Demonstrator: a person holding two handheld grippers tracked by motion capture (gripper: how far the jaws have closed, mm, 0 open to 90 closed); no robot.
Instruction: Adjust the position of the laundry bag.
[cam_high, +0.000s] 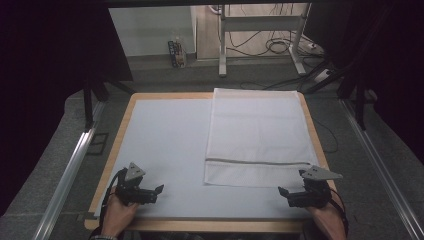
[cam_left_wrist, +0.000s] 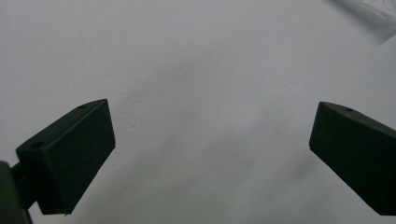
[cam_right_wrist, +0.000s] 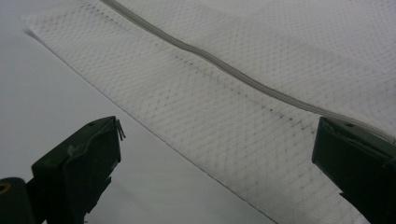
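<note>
The white mesh bag (cam_high: 260, 137) is lying flat at right of centre, nothing being gripped. The right gripper (cam_high: 286, 192) and left gripper (cam_high: 157, 190) are being held spread at the bottom corners; the bag's near edge is probably best approached low and squarely.

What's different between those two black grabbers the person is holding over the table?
The left gripper sits at the near left over bare grey table cover; the right gripper sits at the near right, beside the white mesh bag. Between its jaws, the left gripper view has plain cover, while the right gripper view has the bag's near edge and zip line. Both point inward, jaws wide open, holding nothing.
</note>
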